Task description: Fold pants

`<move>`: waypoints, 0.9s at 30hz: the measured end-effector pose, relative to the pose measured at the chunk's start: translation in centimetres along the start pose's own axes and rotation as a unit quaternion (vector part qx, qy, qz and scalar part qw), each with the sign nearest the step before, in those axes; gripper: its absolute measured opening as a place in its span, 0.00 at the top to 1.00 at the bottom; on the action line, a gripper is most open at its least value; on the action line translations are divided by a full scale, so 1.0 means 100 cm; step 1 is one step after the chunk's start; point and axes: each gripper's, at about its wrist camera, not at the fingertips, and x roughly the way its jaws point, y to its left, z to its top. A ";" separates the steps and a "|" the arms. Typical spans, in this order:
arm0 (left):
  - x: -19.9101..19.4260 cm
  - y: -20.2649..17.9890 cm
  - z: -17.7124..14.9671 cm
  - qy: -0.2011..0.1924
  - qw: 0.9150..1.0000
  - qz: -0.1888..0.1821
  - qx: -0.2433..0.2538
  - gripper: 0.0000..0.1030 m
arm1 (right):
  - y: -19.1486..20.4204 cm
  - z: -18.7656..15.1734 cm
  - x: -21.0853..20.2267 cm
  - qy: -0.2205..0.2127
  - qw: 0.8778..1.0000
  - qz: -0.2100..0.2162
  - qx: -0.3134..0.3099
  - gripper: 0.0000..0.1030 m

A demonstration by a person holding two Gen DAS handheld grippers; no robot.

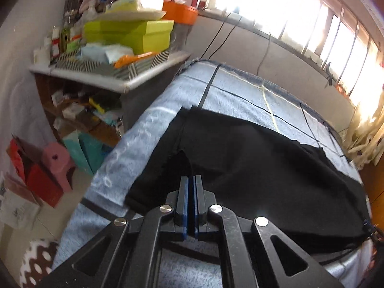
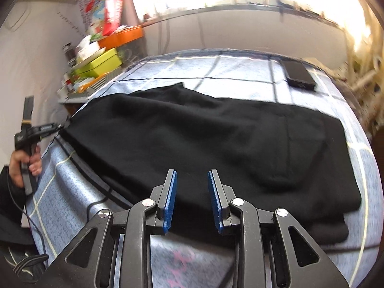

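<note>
Left gripper (image 1: pixel 191 180), low centre of frame, is pinched on the black pants (image 2: pixel 204 139) spread mid-frame over the blue bedcover (image 2: pixel 240 67); right gripper (image 2: pixel 192 175) stands wide above them. Soft, limp, light cloth: likely best pinched at edges or corners.

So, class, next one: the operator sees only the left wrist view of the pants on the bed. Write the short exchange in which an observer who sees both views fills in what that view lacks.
Operator: Is my right hand-held gripper open or shut?
Observer: The right hand-held gripper is open, with its fingers wide apart above the near edge of the black pants.
Operator: Is anything else lying on the bed?
Observer: A black phone lies on the checked bedcover, beyond the far edge of the pants and apart from them.
</note>
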 end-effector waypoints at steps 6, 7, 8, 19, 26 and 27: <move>-0.021 -0.007 0.011 -0.039 0.999 -0.010 -0.002 0.96 | -0.025 -0.010 -0.026 -0.017 0.998 -0.042 0.046 0.58; -0.030 -0.006 0.014 -0.054 0.998 -0.015 -0.004 0.96 | -0.029 -0.011 -0.031 -0.021 0.997 -0.048 0.054 0.58; -0.035 -0.007 0.014 -0.064 0.998 -0.012 -0.001 0.96 | -0.034 -0.013 -0.036 -0.025 0.996 -0.056 0.062 0.58; -0.013 0.004 -0.002 -0.019 1.000 0.002 0.004 0.96 | -0.098 -0.034 -0.066 -0.056 0.970 -0.116 0.206 0.58; -0.010 0.002 0.001 -0.021 1.000 0.000 0.004 0.96 | -0.135 -0.027 -0.052 -0.031 0.947 -0.132 0.290 0.58; -0.011 0.002 0.002 -0.022 1.000 0.000 0.004 0.96 | -0.140 -0.026 -0.050 -0.030 0.945 -0.126 0.301 0.58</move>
